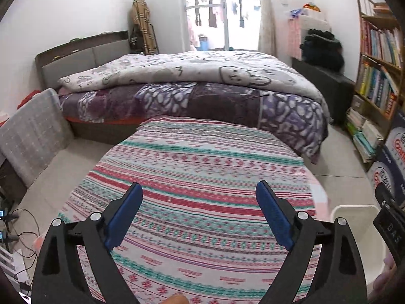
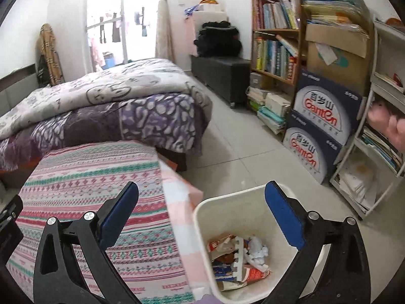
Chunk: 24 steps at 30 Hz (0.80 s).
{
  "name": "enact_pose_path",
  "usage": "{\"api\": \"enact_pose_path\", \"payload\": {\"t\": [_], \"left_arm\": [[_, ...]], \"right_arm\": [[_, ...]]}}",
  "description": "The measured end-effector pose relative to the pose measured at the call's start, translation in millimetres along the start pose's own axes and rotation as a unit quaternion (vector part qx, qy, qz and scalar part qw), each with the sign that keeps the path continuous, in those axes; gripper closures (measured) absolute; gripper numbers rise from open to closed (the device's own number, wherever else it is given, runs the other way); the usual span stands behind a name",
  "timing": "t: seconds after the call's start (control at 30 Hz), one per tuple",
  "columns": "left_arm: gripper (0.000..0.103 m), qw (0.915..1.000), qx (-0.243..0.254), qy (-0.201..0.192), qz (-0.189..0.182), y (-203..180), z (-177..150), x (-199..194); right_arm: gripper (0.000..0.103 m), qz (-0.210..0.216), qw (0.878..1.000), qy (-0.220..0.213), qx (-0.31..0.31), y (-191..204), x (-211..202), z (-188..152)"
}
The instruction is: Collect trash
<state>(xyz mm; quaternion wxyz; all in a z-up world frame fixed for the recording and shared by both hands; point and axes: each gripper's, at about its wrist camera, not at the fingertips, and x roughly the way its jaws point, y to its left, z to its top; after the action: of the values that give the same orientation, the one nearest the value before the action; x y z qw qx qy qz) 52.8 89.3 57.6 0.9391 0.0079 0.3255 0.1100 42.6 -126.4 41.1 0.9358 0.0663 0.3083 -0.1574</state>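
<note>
White bin (image 2: 202, 217) of crumpled wrappers (image 2: 238, 255); both grippers' fingers (image 1: 273, 215) (image 2: 119, 215) released, empty.

light: daylight from the glass door (image 1: 222, 12) behind the bed (image 1: 192, 81), blown out white | room: evenly bright, soft shadow under the bed's near edge | blur: slight smear on the dark bundle (image 1: 321, 48) right of the bed | distortion: strong fisheye bend, black vignette at corners
</note>
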Motion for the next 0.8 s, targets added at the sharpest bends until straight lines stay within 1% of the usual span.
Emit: {"api": "enact_pose_path", "payload": {"t": [0.1, 0.4, 0.67, 0.8], "left_arm": [[0.014, 1.0000, 0.000, 0.007, 0.003, 5, -3, 4], [0.014, 0.9998, -0.007, 0.017, 0.005, 15, -5, 9], [0.014, 0.9994, -0.008, 0.035, 0.002, 15, -8, 16], [0.014, 0.9991, 0.000, 0.043, 0.000, 11, -12, 18]], "right_arm": [[0.007, 0.011, 1.000, 0.015, -0.003, 12, 3, -4], [0.007, 0.022, 0.999, 0.032, -0.022, 41, 9, -12], [0.007, 0.024, 0.998, 0.043, -0.031, 48, 13, -17], [0.007, 0.026, 0.997, 0.053, -0.038, 49, 16, -21]]}}
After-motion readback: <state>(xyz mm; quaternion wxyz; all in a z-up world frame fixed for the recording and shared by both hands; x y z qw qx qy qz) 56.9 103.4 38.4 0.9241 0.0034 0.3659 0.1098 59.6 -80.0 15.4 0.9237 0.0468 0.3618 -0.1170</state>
